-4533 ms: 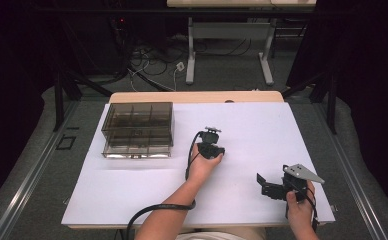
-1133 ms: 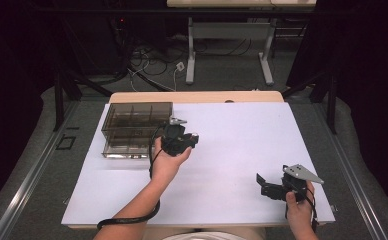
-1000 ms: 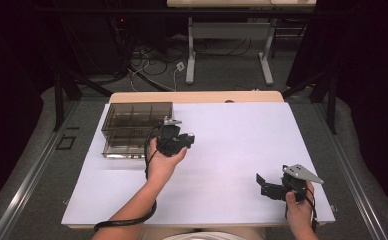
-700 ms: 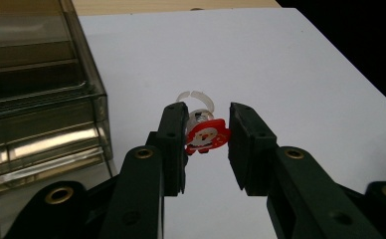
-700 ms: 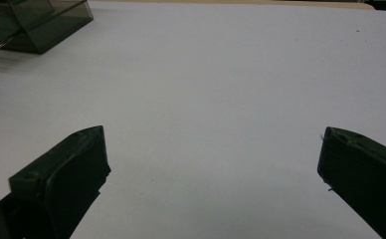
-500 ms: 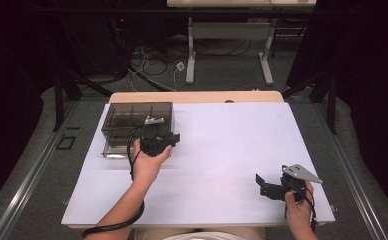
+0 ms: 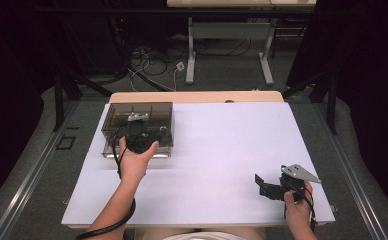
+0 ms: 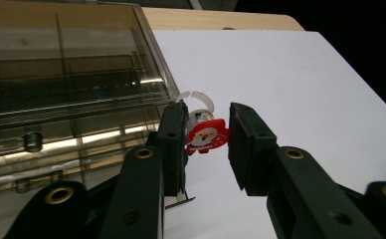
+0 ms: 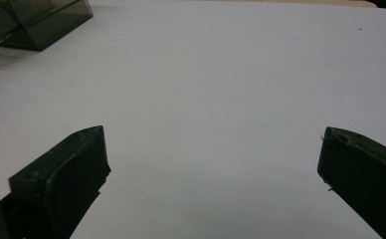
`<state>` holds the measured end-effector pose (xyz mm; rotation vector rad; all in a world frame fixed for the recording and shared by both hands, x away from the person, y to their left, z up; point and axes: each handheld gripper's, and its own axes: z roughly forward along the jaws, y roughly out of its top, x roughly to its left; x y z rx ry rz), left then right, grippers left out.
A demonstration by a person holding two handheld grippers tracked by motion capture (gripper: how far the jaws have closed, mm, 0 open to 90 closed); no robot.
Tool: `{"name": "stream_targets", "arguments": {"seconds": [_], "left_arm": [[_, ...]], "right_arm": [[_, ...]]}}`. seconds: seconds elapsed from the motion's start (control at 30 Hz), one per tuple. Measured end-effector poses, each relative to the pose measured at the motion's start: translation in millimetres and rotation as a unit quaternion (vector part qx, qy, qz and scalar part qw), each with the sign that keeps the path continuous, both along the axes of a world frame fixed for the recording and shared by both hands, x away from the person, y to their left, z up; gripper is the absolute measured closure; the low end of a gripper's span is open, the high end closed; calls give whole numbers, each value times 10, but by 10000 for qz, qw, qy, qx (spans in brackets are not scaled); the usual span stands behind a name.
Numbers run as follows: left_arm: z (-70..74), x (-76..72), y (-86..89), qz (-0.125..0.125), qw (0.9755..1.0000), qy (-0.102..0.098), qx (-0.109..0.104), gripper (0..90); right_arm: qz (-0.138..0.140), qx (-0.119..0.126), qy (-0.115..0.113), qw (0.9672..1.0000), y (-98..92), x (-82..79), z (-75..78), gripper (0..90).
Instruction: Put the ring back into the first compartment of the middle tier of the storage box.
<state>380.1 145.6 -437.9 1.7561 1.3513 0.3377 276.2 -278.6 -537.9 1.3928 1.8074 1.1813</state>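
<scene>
Surface (image 7: pixel 222 150): smoked plastic drawer box (image 7: pixel 138 120) sits at far-left corner. Left tongs (image 8: pixel 206 137) at box's front-right corner, clamped on small red santa charm w/ clear ring (image 8: pixel 207 135). Right tongs (image 9: pixel 211 164) near-right, jaws wide apart, idle. Step, prob.: carrying charm to box. Next needs a drawer opened first, likely by right tongs.

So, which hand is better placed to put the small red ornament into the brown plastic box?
The left. Its claw holds the red ornament right beside the brown plastic box. The right claw is open, holds nothing and sits far across the table.
</scene>
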Motion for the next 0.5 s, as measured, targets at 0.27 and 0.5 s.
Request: {"name": "stream_targets", "arguments": {"seconds": [0.27,0.5], "left_arm": [[-50,-7,142,184,9998,22,109,689],[-95,-1,299,349,9994,56,34,689]], "right_arm": [[3,22,70,10000,7,3,-2,0],[14,6,71,10000,17,9,-11,0]]}}
